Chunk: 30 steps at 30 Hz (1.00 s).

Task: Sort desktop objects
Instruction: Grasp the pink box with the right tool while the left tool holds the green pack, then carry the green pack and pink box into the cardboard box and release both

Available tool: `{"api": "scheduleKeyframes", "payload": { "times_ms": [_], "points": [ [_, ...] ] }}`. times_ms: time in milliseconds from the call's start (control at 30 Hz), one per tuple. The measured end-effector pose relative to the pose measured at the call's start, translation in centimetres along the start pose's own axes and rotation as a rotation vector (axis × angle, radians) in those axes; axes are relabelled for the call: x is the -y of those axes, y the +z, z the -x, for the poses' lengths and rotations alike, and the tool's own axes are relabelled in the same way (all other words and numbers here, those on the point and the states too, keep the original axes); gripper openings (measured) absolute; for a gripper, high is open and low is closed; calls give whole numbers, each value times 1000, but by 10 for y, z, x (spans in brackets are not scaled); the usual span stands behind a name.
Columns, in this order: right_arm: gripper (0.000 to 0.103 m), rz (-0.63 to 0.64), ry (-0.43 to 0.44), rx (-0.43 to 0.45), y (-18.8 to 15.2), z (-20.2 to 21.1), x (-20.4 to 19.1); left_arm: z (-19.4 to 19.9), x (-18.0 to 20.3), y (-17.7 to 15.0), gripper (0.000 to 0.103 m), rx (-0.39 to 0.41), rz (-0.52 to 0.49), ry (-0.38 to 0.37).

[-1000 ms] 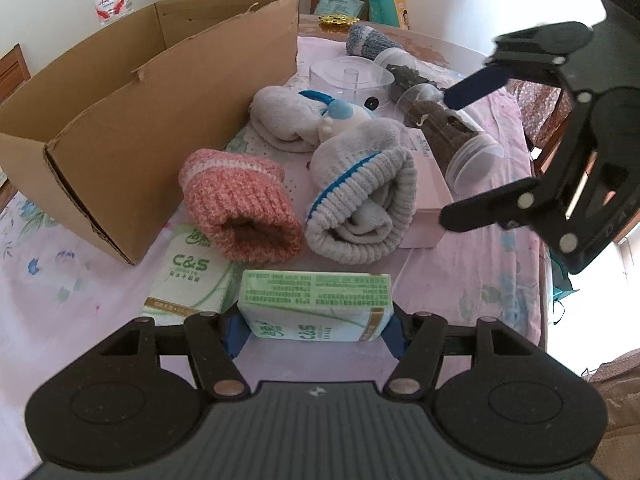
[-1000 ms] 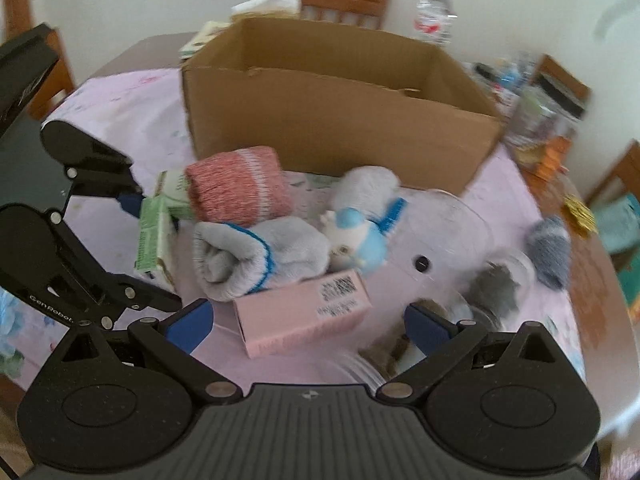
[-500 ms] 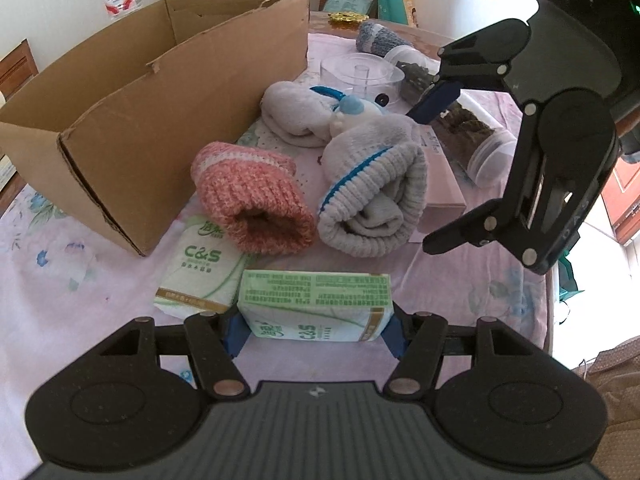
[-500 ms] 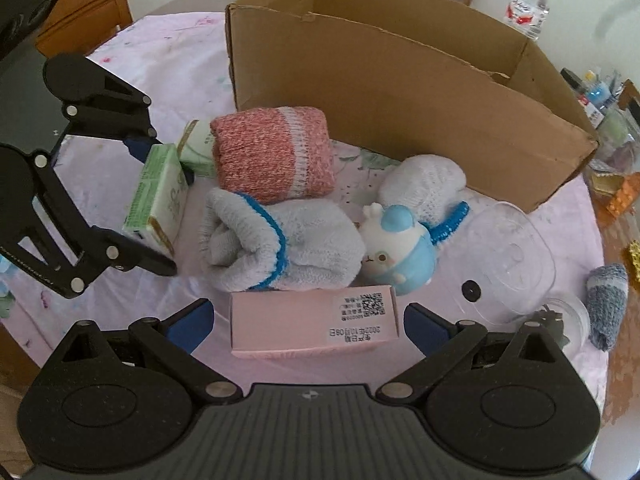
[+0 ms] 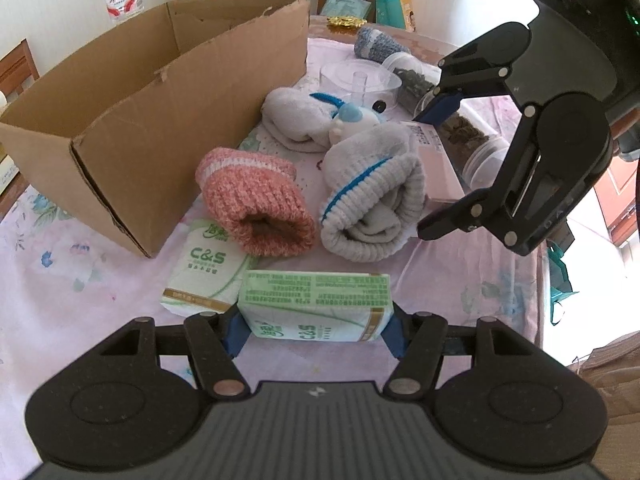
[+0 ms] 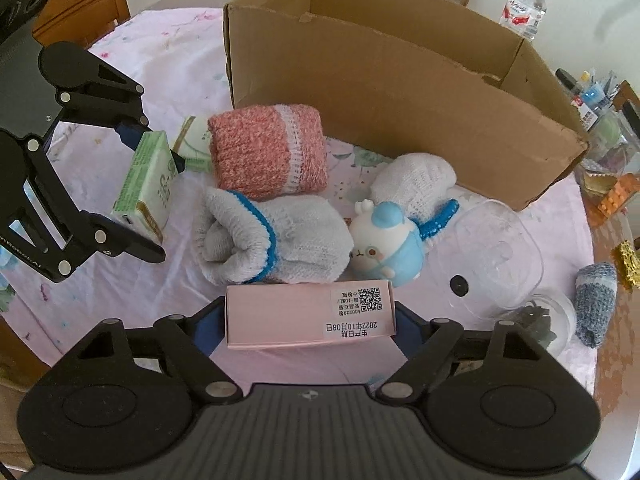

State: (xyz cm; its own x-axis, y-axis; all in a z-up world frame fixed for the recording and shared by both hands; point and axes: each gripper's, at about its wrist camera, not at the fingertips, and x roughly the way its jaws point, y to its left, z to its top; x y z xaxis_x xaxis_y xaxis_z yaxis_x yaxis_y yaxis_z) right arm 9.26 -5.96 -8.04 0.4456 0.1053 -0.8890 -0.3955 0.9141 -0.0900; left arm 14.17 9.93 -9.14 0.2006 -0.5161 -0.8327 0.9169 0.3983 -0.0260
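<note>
Both tools loaded or closing, cardboard box [image 6: 400,92] waiting behind the pile.

The left tool [image 5: 316,326] is clenched on a green tissue pack [image 5: 316,306], long axis crosswise between its fingers, lifted just above the near counter edge. The right tool [image 6: 310,322] straddles the pink carton [image 6: 310,316], which lies flat with its long axis spanning the jaws, against the grey sock [image 6: 272,240]; whether it grips yet, I cannot tell. Best to squeeze the carton's ends squarely, lift straight, then carry each over the box wall.

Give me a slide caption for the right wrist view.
Right claw straddles the pink box; left claw holds a green tissue pack near the cardboard box.
</note>
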Motion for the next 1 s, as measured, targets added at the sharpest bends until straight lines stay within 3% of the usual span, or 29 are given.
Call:
{"api": "scheduleKeyframes", "payload": {
  "times_ms": [567,1000],
  "points": [
    [86,-22,-38,89,17,55,13,51,2,35,64,78,-38,-27],
    [86,26,-70,182,55,76,33,75,-17,77,64,143,-30,50]
  ]
}}
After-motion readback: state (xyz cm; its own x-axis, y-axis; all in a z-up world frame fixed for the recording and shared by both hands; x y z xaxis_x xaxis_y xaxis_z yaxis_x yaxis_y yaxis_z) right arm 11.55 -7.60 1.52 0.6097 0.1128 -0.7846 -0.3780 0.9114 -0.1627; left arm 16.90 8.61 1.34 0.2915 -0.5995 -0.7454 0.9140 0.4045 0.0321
